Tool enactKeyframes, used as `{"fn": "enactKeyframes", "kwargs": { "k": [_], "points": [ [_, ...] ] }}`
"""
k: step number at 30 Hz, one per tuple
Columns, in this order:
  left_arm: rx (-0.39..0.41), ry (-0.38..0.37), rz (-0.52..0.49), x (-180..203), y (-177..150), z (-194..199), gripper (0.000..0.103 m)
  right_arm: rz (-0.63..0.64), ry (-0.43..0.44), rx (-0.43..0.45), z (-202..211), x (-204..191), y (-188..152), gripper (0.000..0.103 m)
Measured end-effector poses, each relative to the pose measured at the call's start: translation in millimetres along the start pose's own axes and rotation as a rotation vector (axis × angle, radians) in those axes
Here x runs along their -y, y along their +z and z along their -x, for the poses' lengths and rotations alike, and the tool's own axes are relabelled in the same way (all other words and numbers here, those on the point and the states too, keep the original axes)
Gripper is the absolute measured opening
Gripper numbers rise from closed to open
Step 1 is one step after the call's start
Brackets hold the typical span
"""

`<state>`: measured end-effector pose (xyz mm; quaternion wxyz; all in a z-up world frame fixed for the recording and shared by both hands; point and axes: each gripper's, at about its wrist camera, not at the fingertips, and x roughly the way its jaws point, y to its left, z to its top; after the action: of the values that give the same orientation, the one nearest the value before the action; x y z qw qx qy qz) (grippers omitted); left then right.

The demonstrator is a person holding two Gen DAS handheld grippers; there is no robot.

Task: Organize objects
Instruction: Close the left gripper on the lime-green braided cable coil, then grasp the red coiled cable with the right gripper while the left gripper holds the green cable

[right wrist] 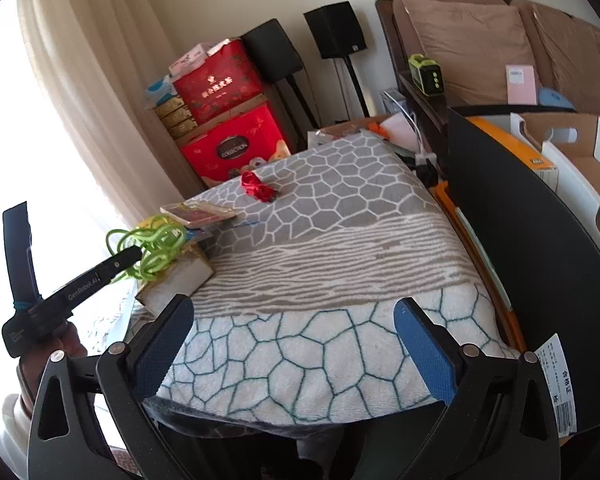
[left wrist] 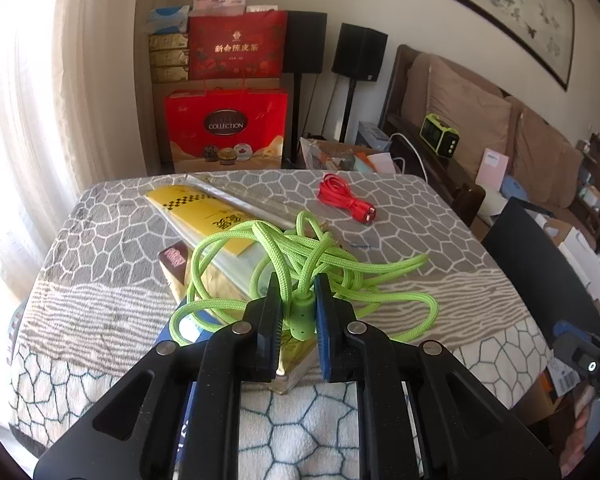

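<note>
The left gripper (left wrist: 298,308) is pinched on the green cable (left wrist: 300,256), its two pads closed against the thick green plug end (left wrist: 302,316) of the tangled bundle, which lies over a gold box (left wrist: 204,284) and a clear sleeve with a yellow card (left wrist: 204,208) on the patterned cloth of the table (left wrist: 420,232). The right gripper (right wrist: 294,344) hangs over the near edge of the table with its fingers spread wide and nothing between them. The main risk, as I judge it, lies in the grip being on one end only: the loops are loose and lie across each other, so a lift could pay out a long trailing snarl instead of carrying the whole bundle. Several strands rest on the sleeve and the box, and a loop that catches a corner could drag the sleeve along or tip the box off its place (the box already sits near the table's edge in the right wrist view). The plug is smooth and rounded, so a sideways tug from a snagged loop could twist it out of the pads. A red cable (left wrist: 342,200) lies coiled well apart at the far side and seems safe from the tangle.
</note>
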<state>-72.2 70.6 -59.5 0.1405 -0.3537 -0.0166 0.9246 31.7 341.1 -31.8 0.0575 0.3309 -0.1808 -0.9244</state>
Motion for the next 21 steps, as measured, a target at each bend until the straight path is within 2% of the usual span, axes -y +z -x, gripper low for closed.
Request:
{"fn": "enactKeyframes", "kwargs": {
  "k": [11,14,17,20,21],
  "points": [
    [-0.011,0.005,-0.044,-8.7,-13.2,-2.5,0.013,0.004,-0.069,-0.025,-8.8,1.0,-3.9,0.102],
    [-0.011,-0.004,-0.038,-12.1,-14.7,-3.4,0.013,-0.011,-0.147,-0.054,-16.4,5.3,-3.7,0.103],
    [-0.019,-0.007,-0.029,-15.8,-18.3,-6.5,0.014,-0.054,-0.275,-0.109,-26.0,9.4,-1.6,0.103],
    [-0.042,-0.033,0.004,-22.2,-20.1,-9.8,0.014,-0.026,-0.374,-0.108,-29.2,8.5,1.4,0.103],
    [-0.043,-0.039,0.012,-24.2,-20.1,-9.9,0.014,0.006,-0.380,-0.121,-30.9,6.3,4.7,0.103]
  ]
}}
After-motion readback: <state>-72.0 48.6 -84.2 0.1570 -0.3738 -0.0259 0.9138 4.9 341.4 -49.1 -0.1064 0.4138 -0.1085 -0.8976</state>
